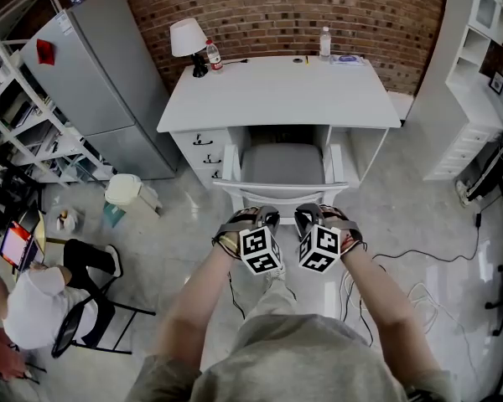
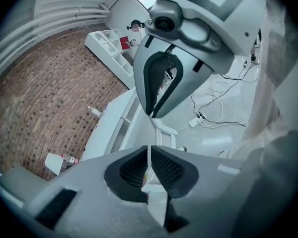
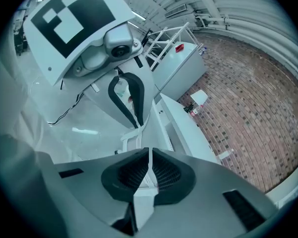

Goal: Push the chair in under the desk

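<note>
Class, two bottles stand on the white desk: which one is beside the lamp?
The red-labelled bottle at the back left corner of the desk, right beside the lamp; the clear bottle stands apart, toward the back right.

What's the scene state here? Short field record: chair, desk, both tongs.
chair: white frame, grey seat, facing the kneehole; seat still shows in front of the desktop edge
desk: white; lamp and clear bottle on top
left tongs: shut, nothing between them, tips at the chair's back rail
right tongs: shut, beside the left, same rail
contact with rail: cannot tell
task status: chair not fully in
</note>
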